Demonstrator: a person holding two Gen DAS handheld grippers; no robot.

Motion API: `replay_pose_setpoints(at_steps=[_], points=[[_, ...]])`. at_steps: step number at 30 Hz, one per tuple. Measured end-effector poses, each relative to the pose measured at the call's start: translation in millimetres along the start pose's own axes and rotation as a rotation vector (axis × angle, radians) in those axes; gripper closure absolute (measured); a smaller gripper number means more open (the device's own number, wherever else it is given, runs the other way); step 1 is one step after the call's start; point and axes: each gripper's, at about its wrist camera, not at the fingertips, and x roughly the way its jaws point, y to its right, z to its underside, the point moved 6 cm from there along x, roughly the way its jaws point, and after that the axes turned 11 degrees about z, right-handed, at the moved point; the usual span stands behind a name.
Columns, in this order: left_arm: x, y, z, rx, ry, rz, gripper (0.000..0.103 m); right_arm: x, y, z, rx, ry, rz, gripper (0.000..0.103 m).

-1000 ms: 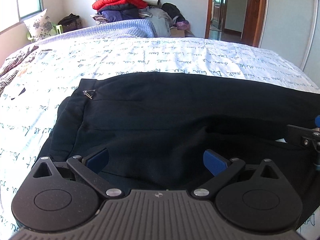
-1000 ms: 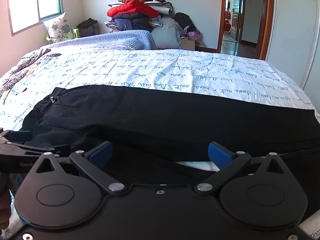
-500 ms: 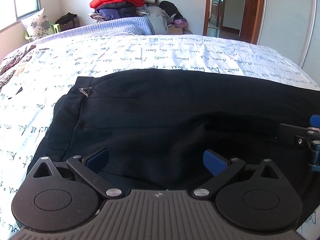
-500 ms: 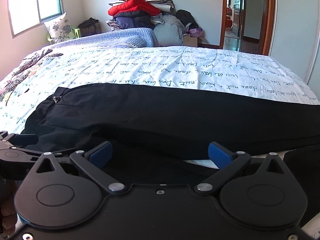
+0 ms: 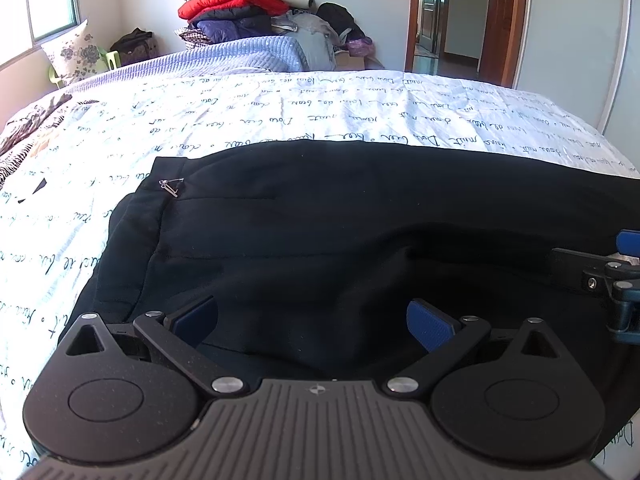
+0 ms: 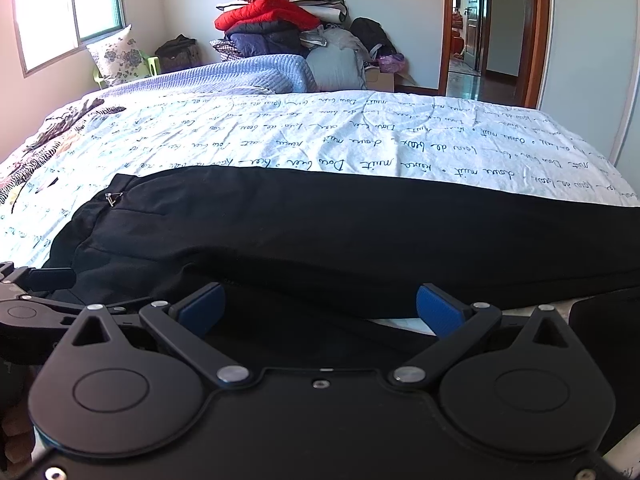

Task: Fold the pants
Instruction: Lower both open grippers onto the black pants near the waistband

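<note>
The black fabric pants (image 5: 320, 232) lie flat across the near part of the bed, waistband to the left with a small metal zipper pull (image 5: 170, 188) showing; one leg runs off rightward. Beyond their far edge the white script-printed bedsheet (image 6: 320, 136) stretches wide and bare. The left gripper (image 5: 312, 322) and right gripper (image 6: 320, 306) hover low over the near hem, blue-padded fingers (image 6: 438, 310) spread apart, grasping nothing. A pile of folded clothes (image 6: 276, 20) stands against the far wall.

Bright daylight from the window (image 6: 68, 12) at left, sharp focus, strong fisheye curvature at the edges.
</note>
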Motion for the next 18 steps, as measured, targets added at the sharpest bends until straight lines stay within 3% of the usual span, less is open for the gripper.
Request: replay_pose_setpoints(at_steps=[18], points=[[1.2, -26.0, -16.2, 0.001, 0.016, -0.031, 0.001, 10.1, -4.6, -0.2, -0.017, -0.019, 0.005, 0.0]])
